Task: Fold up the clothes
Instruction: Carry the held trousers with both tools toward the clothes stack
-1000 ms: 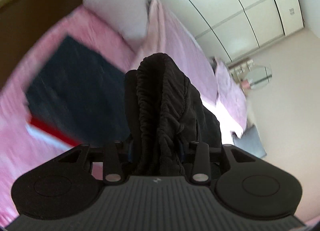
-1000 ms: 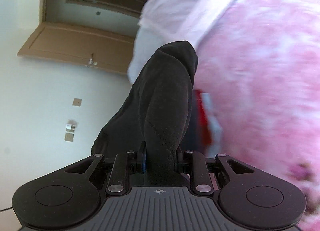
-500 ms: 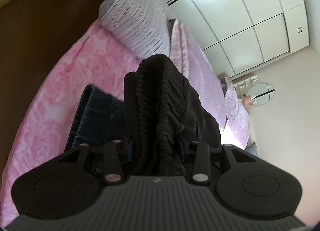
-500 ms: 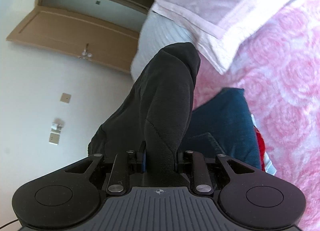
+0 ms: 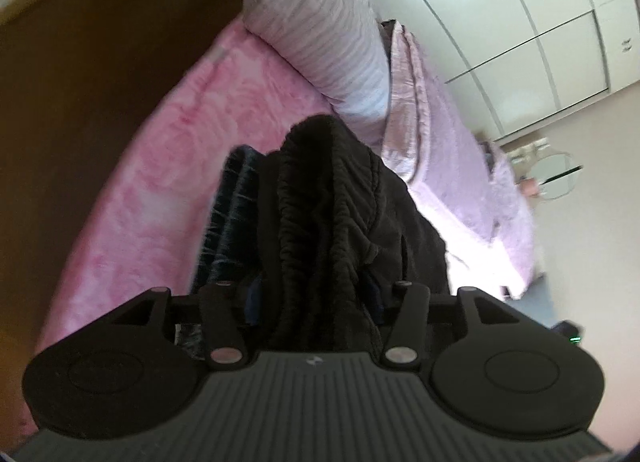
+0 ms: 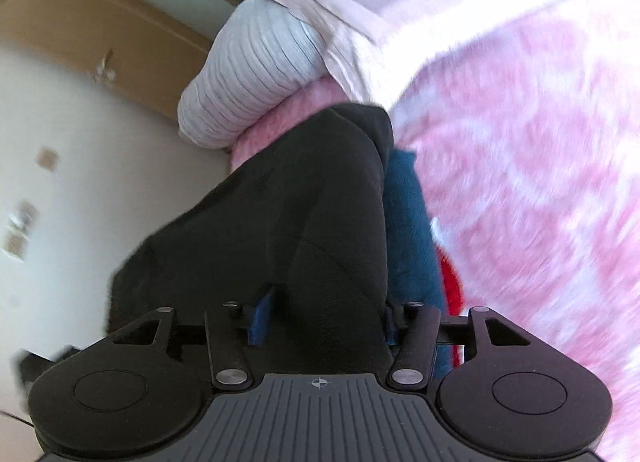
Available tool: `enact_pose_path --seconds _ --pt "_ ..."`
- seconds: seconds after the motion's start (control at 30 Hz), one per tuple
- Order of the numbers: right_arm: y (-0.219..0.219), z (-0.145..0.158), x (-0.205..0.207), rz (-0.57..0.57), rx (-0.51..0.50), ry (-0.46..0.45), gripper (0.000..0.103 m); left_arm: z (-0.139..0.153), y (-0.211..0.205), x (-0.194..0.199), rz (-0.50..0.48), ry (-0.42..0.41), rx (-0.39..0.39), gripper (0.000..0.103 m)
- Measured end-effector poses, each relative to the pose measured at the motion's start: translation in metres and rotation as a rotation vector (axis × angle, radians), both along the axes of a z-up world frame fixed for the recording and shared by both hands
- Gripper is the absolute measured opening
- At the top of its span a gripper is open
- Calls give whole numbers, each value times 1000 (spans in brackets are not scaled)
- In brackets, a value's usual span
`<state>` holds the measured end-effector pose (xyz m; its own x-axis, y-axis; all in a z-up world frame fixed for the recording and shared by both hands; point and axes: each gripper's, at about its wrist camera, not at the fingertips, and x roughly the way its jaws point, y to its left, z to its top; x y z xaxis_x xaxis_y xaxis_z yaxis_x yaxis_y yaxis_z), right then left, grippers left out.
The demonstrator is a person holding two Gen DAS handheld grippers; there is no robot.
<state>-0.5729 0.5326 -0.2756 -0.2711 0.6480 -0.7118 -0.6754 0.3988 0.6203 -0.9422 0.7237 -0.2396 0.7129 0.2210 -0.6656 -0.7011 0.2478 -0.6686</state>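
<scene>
A black garment [image 5: 332, 222] with a gathered elastic band is bunched between the fingers of my left gripper [image 5: 316, 294], which is shut on it. The same black garment [image 6: 312, 214] fills the middle of the right wrist view, where my right gripper [image 6: 324, 314] is shut on a smoother part of it. The cloth hides most of both grippers' fingers. A folded dark blue garment [image 5: 232, 222] lies on the pink bed just behind and below the black one, also seen as the blue garment [image 6: 408, 230] with a red part [image 6: 452, 286].
The bed has a pink rose-patterned cover [image 5: 160, 166]. A striped white pillow [image 5: 332, 46] and a pale pink folded quilt [image 5: 432, 130] lie at its head. Brown floor [image 5: 72, 62] is to the left, white wardrobe doors [image 5: 520, 14] beyond. A wooden door [image 6: 80, 34] shows in the right view.
Both grippers have carried the black garment toward the folded blue garment and the pillow, which now look closer. Both grips are unchanged.
</scene>
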Motion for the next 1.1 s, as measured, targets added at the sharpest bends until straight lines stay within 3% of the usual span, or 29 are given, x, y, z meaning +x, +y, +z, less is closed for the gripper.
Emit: enact_pose_path --seconds 0.17,0.2,0.27,0.3,0.43,0.6,0.9,1.0,1.1 --pt "-22 44 -21 -32 10 -286 55 62 -25 -9 109 179 184 37" --pt "-28 53 -27 -35 37 -325 55 75 -31 -5 105 210 227 34" --pt "-35 71 -40 7 98 -347 54 94 -46 10 33 229 305 12" --pt "-36 76 -50 57 113 -345 54 97 -53 21 -22 227 321 9" --pt "-35 75 -104 265 119 -426 51 72 -66 51 -133 338 323 1" --pt "-22 38 -151 416 58 -493 45 27 -63 36 -82 385 317 3" --pt "-8 8 -213 520 35 -698 45 -3 -48 16 -39 373 310 3" --pt "2 4 -217 542 32 -722 45 -2 -39 20 -42 390 307 3" --pt "9 11 -211 545 3 -690 45 9 -40 22 -63 386 302 3"
